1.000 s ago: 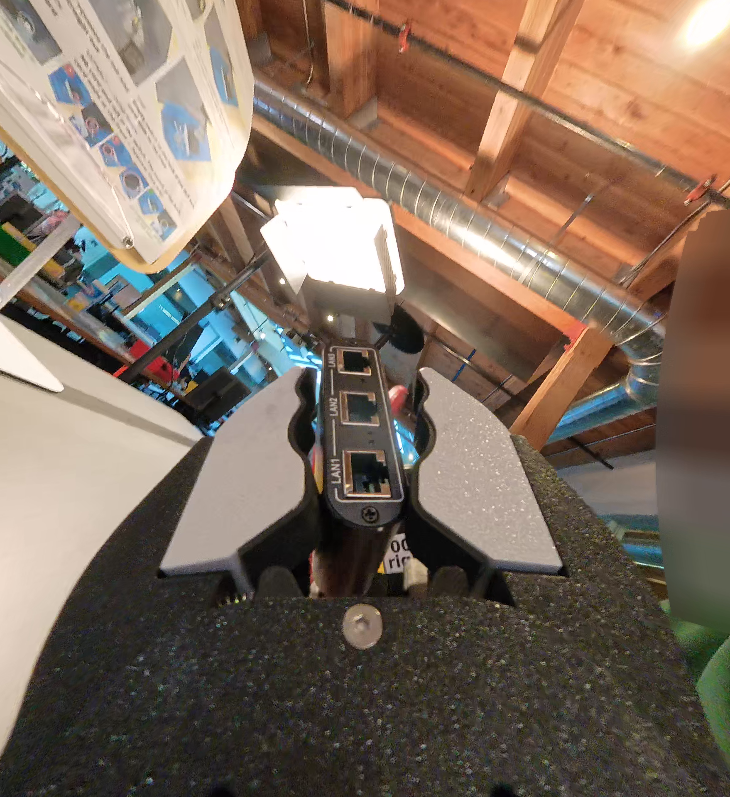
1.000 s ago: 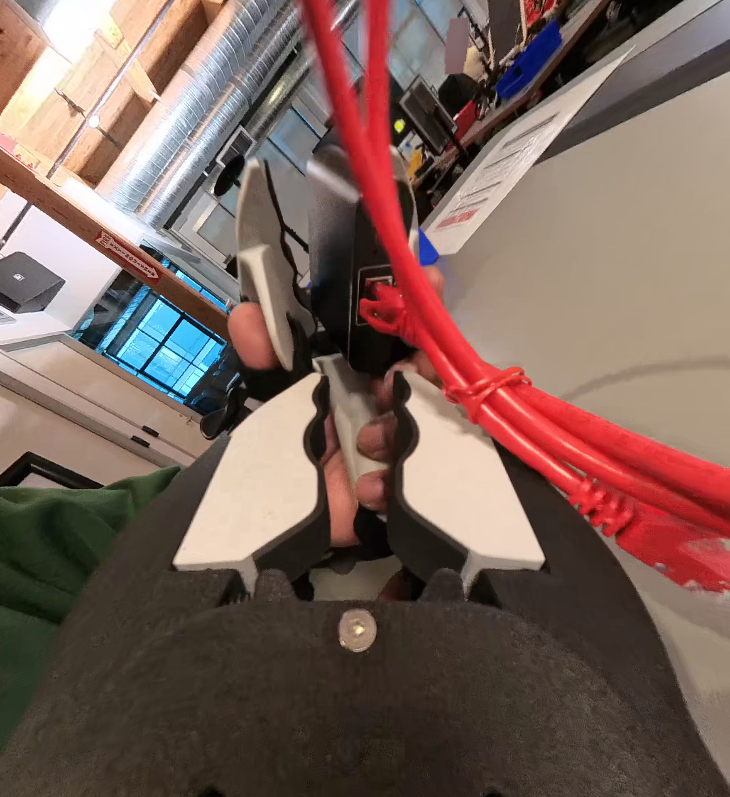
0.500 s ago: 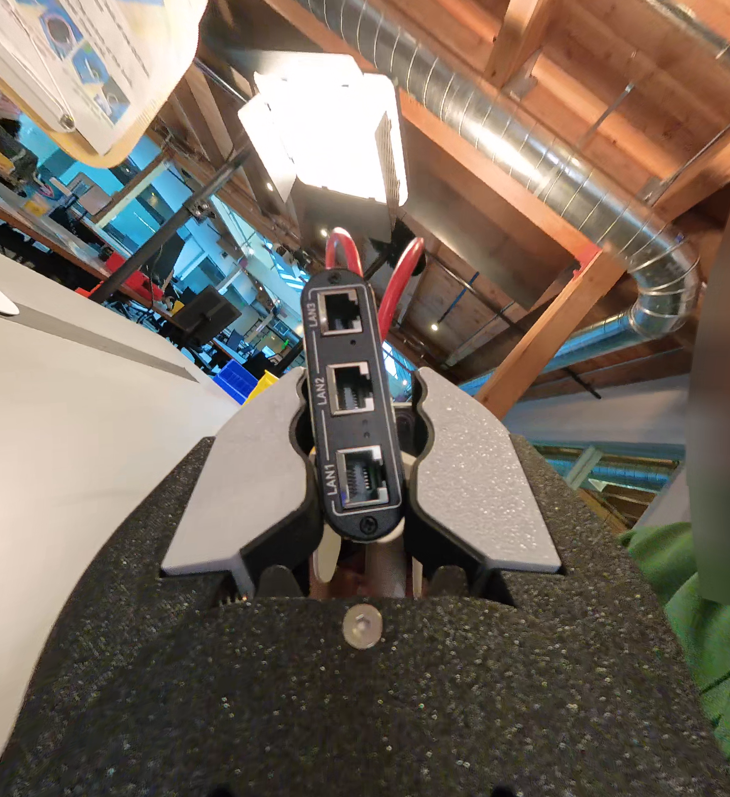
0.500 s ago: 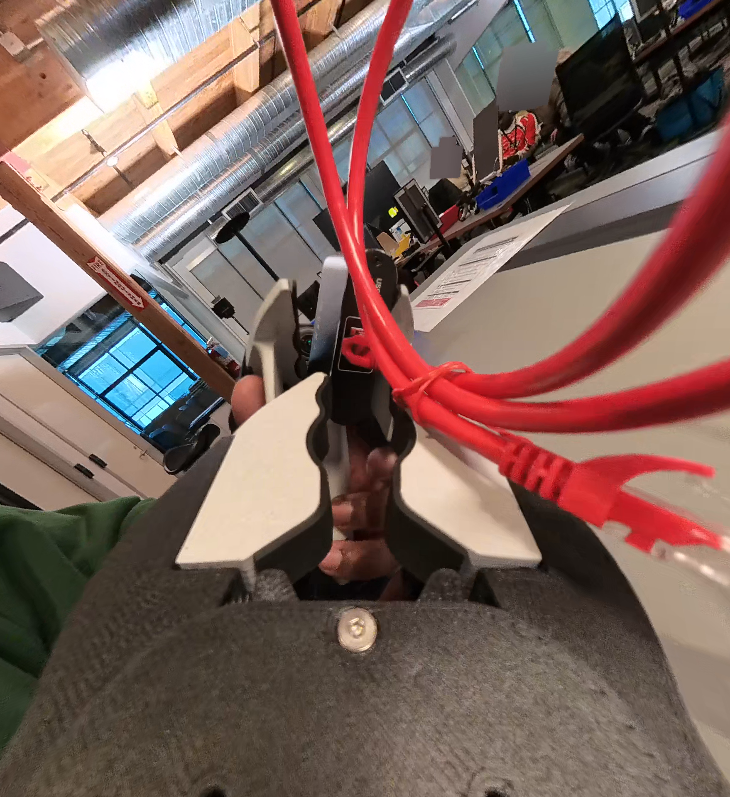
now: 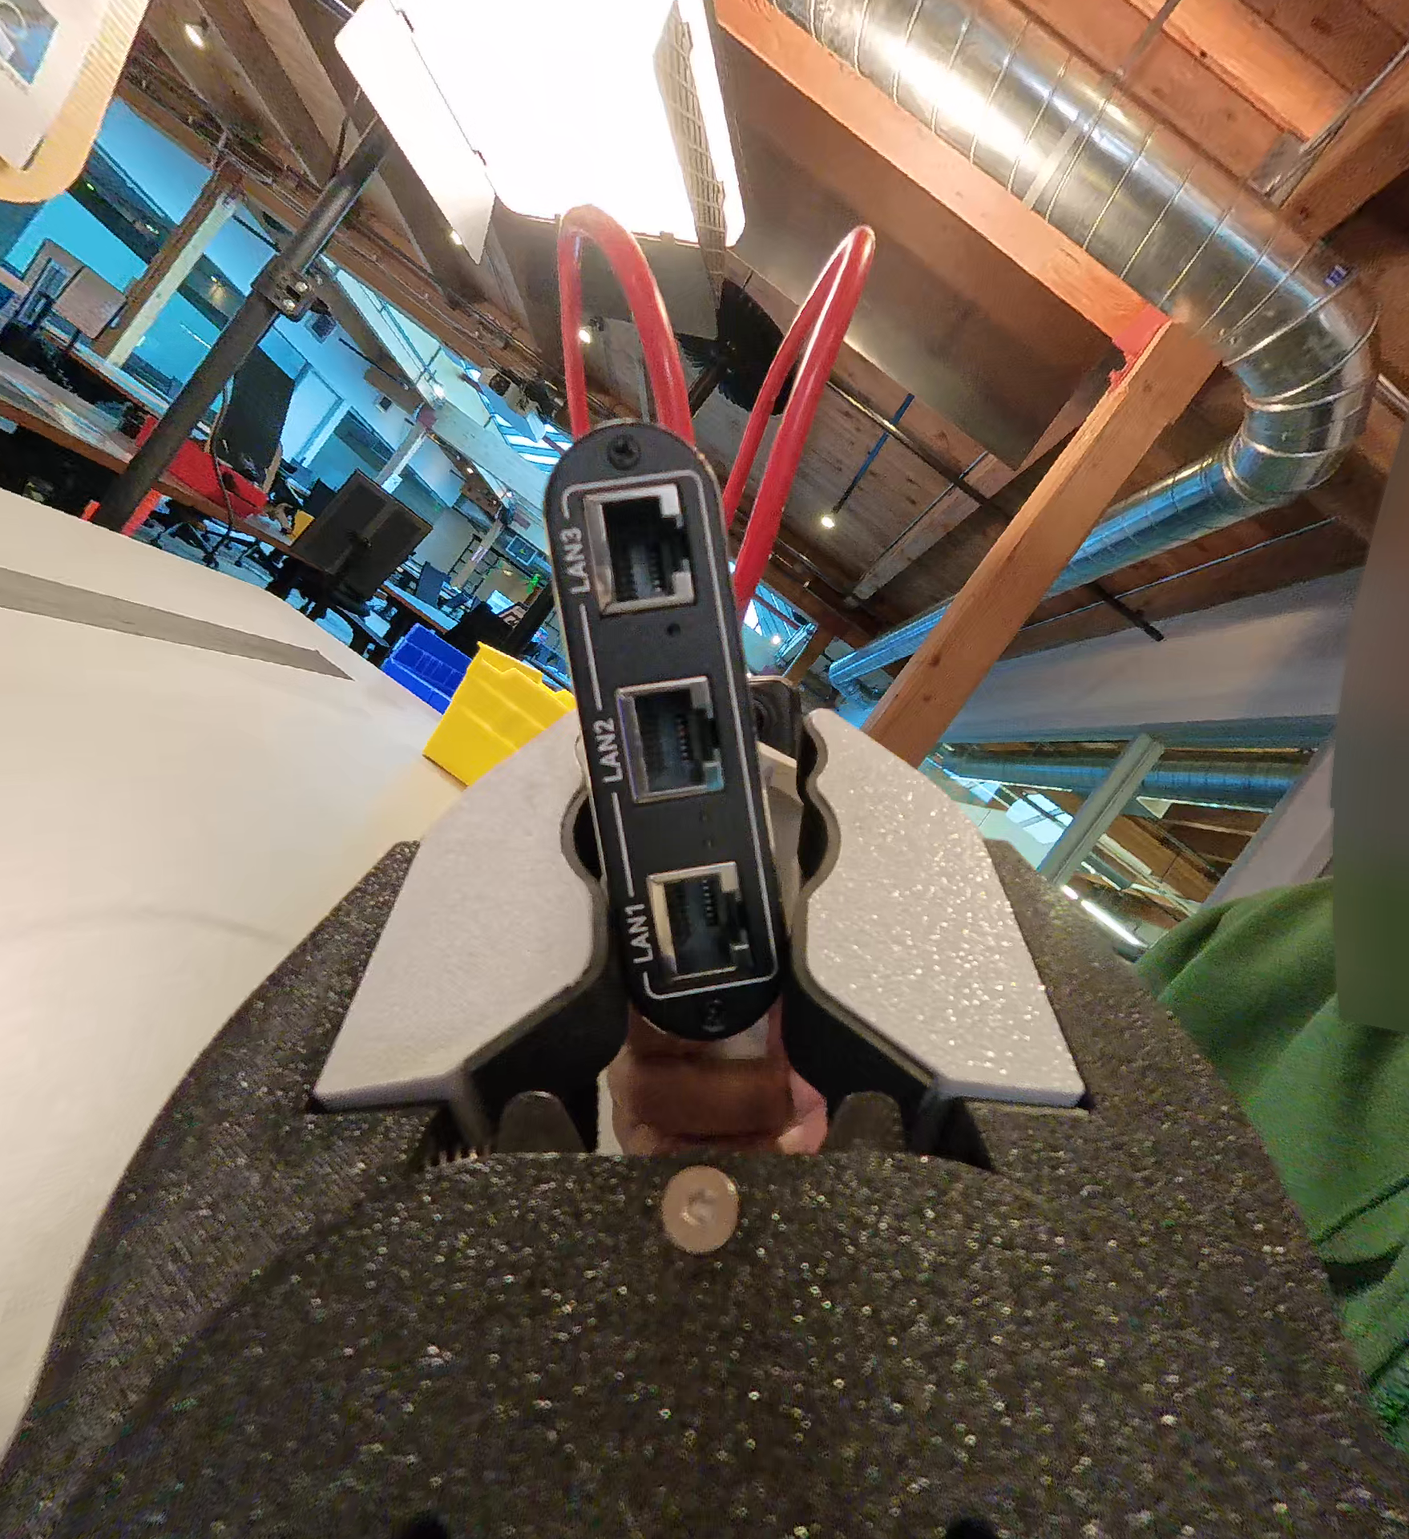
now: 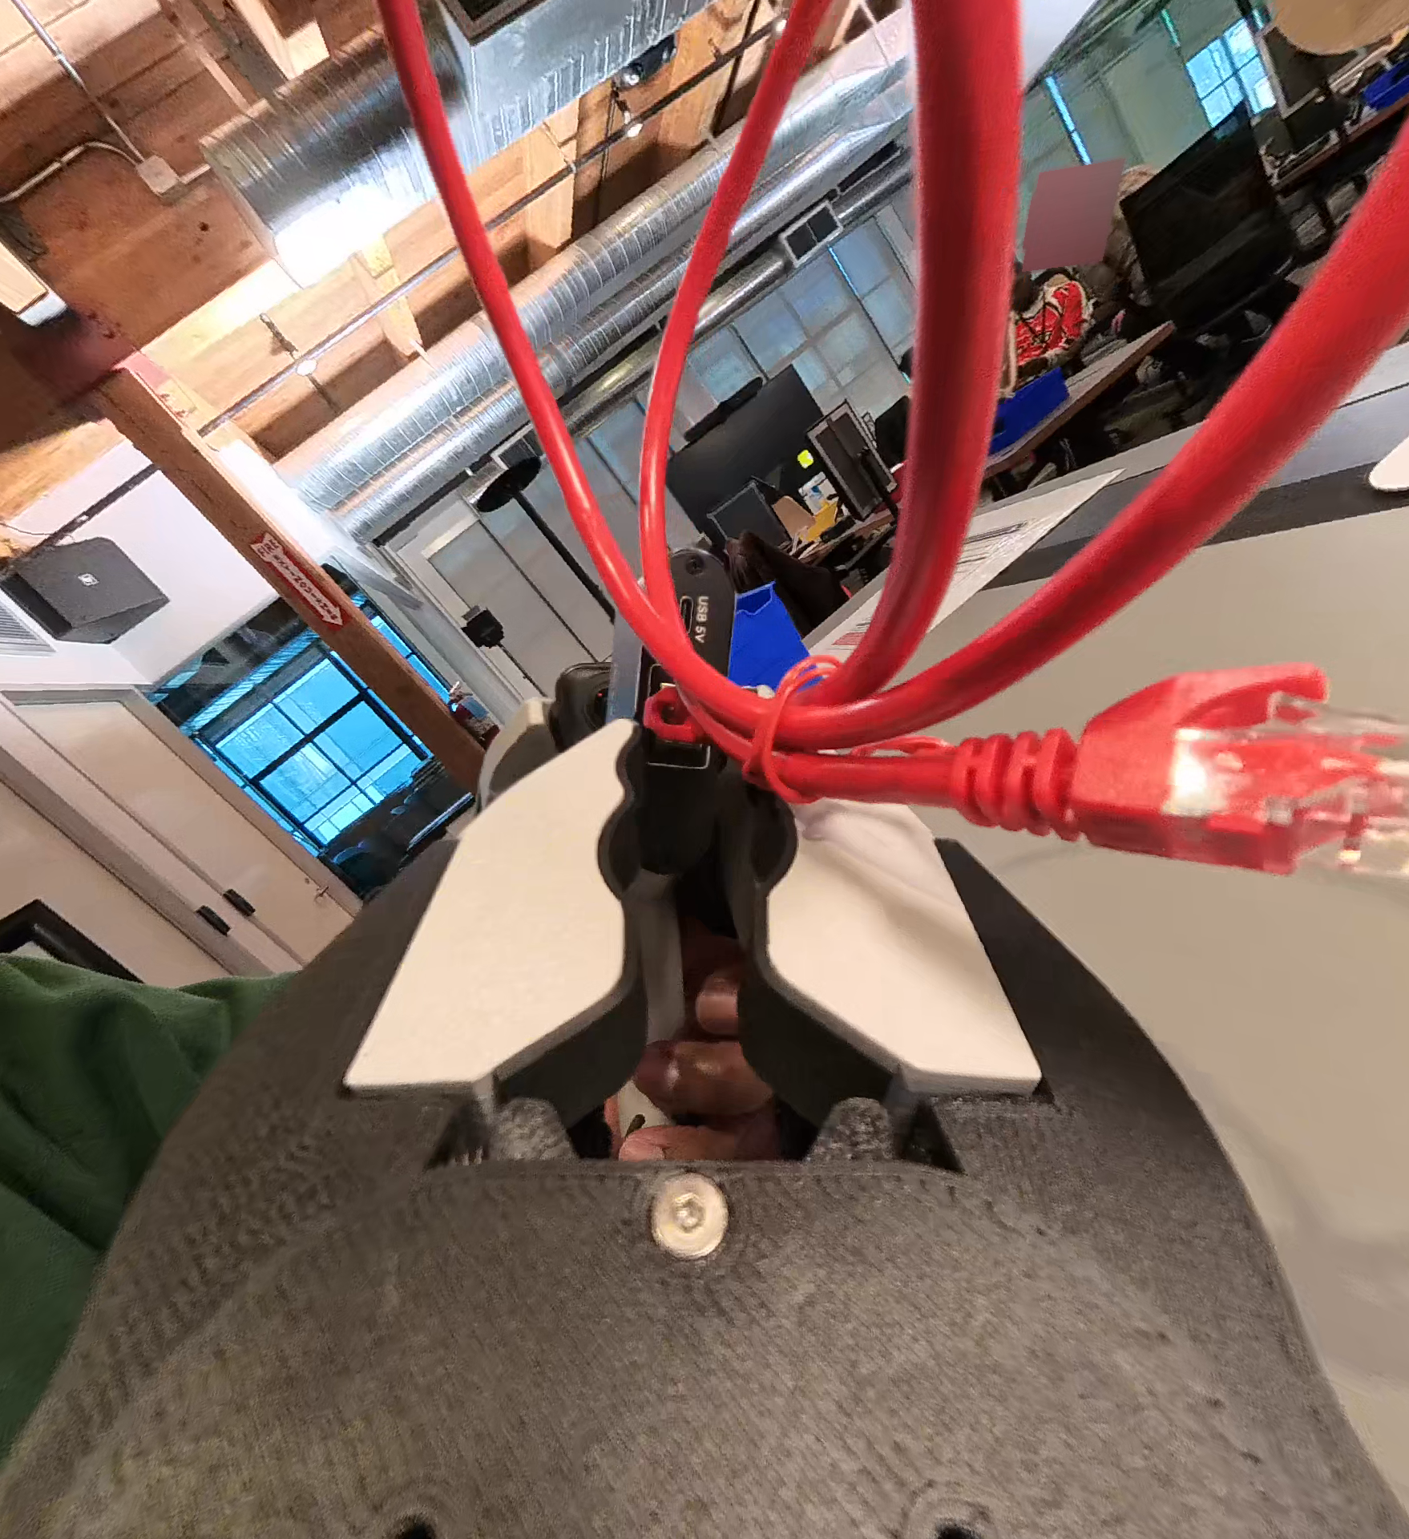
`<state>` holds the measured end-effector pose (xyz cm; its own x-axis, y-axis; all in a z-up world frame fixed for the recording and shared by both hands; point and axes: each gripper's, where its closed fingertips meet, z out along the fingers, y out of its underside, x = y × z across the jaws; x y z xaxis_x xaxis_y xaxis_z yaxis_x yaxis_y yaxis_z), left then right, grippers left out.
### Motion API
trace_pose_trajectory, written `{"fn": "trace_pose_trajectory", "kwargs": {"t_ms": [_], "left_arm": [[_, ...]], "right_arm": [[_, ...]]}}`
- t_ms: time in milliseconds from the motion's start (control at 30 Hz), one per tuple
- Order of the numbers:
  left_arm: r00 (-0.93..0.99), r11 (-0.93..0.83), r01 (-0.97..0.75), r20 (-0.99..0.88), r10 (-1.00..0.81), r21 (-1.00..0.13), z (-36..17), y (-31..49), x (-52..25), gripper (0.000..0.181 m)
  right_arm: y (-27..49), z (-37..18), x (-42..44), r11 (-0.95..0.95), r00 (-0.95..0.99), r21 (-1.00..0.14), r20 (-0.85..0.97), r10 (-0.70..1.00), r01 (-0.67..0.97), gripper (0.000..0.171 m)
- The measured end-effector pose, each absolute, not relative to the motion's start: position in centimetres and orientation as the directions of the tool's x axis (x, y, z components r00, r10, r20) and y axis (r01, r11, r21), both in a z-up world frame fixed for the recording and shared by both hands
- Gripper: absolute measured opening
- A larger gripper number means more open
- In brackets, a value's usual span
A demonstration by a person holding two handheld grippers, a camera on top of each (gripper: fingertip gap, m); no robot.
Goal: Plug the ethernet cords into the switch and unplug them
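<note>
Though tilted, switch (image 5: 668,733) inside left tool (image 5: 689,749)

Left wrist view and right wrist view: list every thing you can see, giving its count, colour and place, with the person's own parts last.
switch: one, black, clamped upright between the left gripper's fingers; three empty ports face the camera
ethernet cord: one coil, red, tied in loops beside the switch
free plug: one, red and clear, sticking out to the right, unplugged
yellow bin: one, on the table behind the switch
blue bin: one, behind the yellow bin
table: one, light grey, at left
light panel: one, white, overhead
duct: one, silver, under the wooden ceiling
left gripper: grey fingers, shut on the switch
right gripper: grey fingers, facing the switch; grip unclear
sleeve: green, at right
</note>
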<state>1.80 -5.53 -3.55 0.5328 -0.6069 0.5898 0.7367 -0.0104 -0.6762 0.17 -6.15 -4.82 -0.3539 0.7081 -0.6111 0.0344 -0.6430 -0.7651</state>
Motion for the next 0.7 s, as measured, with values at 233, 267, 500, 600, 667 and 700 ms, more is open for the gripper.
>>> {"fn": "trace_pose_trajectory", "kwargs": {"t_ms": [233, 267, 500, 600, 667, 700], "left_arm": [[0.673, -0.022, 0.557, 0.467, -0.573, -0.83, -4.1, -5.3, 2.4, 0.044], [0.689, -0.026, 0.529, 0.447, -0.571, -0.848, -4.1, -5.3, 2.4, 0.044], [0.701, -0.081, 0.411, 0.371, -0.609, -0.908, -3.8, -6.0, 1.9, 0.046], [0.683, -0.084, 0.431, 0.386, -0.62, -0.898, -4.0, -6.1, 1.8, 0.042], [0.676, -0.089, 0.444, 0.399, -0.619, -0.892, -4.3, -6.0, 1.9, 0.039], [0.687, -0.08, 0.436, 0.389, -0.613, -0.896, -4.5, -5.8, 2.0, 0.039]], "right_arm": [[-6.2, -4.5, 0.9, -0.624, -0.415, -0.78, -0.583, 0.698, 0.046, 0.017], [-6.3, -4.4, 1.0, -0.612, -0.427, -0.789, -0.569, 0.703, 0.044, 0.016], [-5.7, -4.2, 1.3, -0.57, -0.46, -0.818, -0.535, 0.709, 0.073, 0.001], [-5.9, -4.4, 1.2, -0.559, -0.466, -0.824, -0.531, 0.708, 0.091, 0.003], [-6.1, -4.3, 1.3, -0.574, -0.492, -0.813, -0.542, 0.681, 0.1, 0.01], [-6.3, -4.3, 1.3, -0.582, -0.499, -0.805, -0.553, 0.668, 0.113, 0.017]]}}
